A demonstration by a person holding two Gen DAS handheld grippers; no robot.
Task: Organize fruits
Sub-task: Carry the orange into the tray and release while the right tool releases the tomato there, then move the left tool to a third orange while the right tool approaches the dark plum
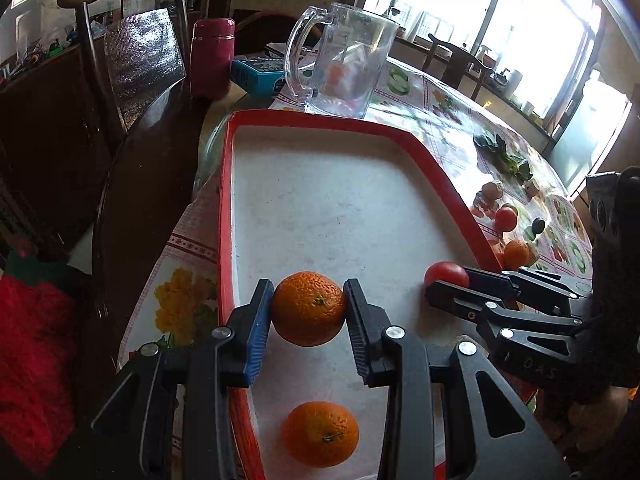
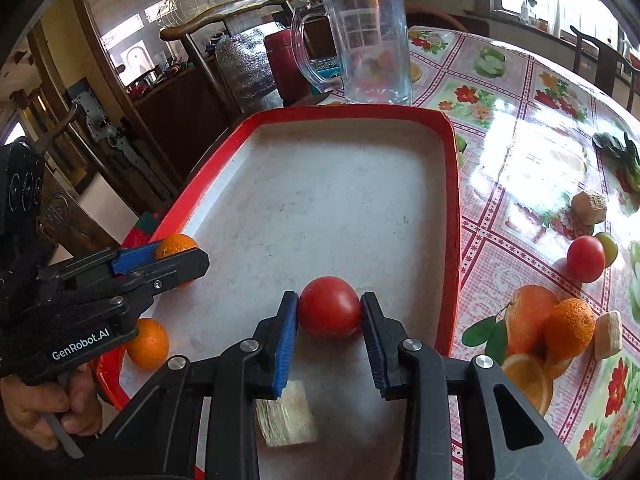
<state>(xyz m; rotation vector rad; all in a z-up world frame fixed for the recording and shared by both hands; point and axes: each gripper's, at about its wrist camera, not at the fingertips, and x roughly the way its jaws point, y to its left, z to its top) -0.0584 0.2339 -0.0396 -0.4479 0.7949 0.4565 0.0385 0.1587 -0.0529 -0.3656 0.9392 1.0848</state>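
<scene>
Tray (image 1: 440, 168): rectangular, red rim, scuffed white floor, on a desk (image 2: 520, 128) under glossy fruit-print cloth.

Left gripper (image 1: 308, 312): black fingers, ribbed blue pads, pinching a round, pebbled orange (image 1: 309, 307) low in the left wrist frame, above the tray floor. Second orange (image 1: 321, 434) lies below it, in the tray.

Right gripper (image 2: 330, 312): angled downward, fingers against a smooth red tomato (image 2: 329, 306) resting on the tray; whether they press cannot be told.

Clear glass mug (image 2: 370, 40), upper centre, beyond the tray.

Hand (image 2: 36, 412), lower left of the right wrist frame, partly cut off.
</scene>
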